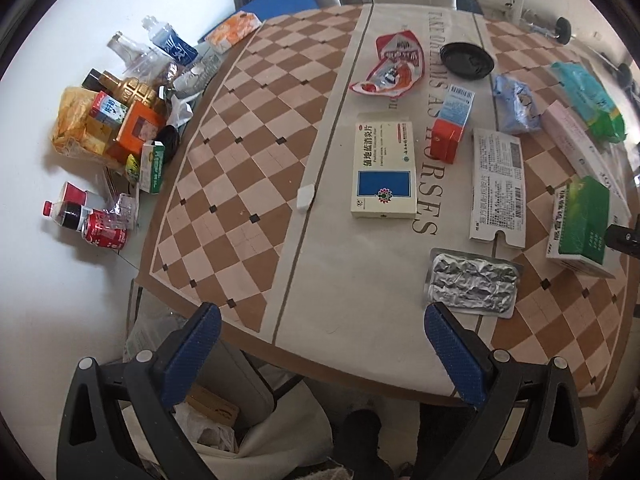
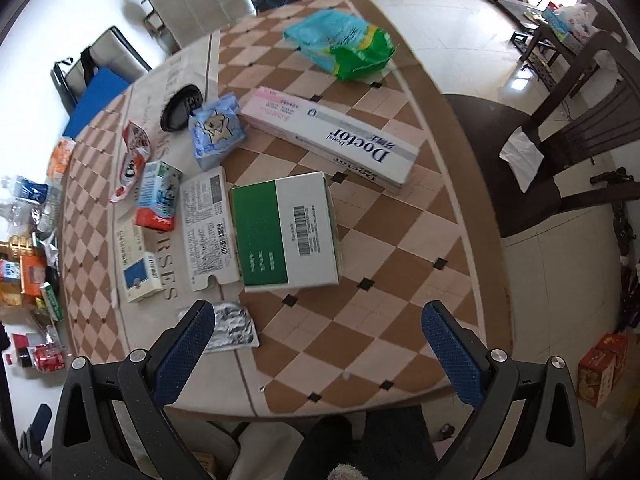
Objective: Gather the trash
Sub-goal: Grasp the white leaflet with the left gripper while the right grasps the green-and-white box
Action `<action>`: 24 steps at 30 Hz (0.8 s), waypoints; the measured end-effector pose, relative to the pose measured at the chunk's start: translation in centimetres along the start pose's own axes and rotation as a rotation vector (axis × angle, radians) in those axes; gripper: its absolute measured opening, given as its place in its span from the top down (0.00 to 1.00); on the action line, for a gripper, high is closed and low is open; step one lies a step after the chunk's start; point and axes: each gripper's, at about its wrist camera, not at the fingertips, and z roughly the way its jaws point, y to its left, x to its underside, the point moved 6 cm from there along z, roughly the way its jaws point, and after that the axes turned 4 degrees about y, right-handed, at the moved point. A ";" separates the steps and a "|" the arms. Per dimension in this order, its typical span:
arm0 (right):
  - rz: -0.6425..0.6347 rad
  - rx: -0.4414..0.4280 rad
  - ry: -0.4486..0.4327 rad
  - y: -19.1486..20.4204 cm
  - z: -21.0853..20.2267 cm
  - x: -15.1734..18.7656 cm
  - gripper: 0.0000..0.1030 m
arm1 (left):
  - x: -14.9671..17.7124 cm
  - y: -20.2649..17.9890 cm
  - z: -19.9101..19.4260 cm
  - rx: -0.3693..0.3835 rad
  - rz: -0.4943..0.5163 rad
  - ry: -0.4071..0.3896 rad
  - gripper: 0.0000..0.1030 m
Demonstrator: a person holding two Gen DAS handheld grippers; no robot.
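Left gripper: fingers spread wide, nothing between them. It hangs over the near edge of the tabletop, which has a checkered cloth.

Right gripper: fingers likewise spread wide, holding nothing, over the near right part of the tabletop.

Trash lies scattered on the right half of the tabletop:
- crumpled foil blister pack, nearest the left gripper, just beside its right finger; in the right wrist view its near-left corner is hidden by that gripper's left finger.
- white and blue medicine box, lying flat mid-table.
- flattened white carton with printed text, to the right of the medicine box.
- green and white box, touching the flattened carton.
- long toothpaste box marked "Doctor", behind the green box.
- small red and blue carton, upright.
- red snack wrapper, black lid, blue tissue pack, teal and green bag toward the far edge.

Small white block on the cloth, left of the medicine box.

A pile of bottles, cans and cartons lies at the left, off the cloth. A bin with a bag sits below the near edge.
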 end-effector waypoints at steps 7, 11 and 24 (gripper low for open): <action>-0.161 0.025 0.157 2.7 6.6 -4.0 0.22 | -4.1 -7.1 2.9 0.058 0.039 0.107 0.00; -0.205 0.036 0.168 1.2 6.9 -4.4 0.23 | -6.6 -12.0 4.8 0.166 0.084 0.187 0.00; -0.179 0.043 0.206 -2.1 7.6 -7.0 0.23 | -8.3 -18.2 8.3 0.275 0.146 0.307 0.33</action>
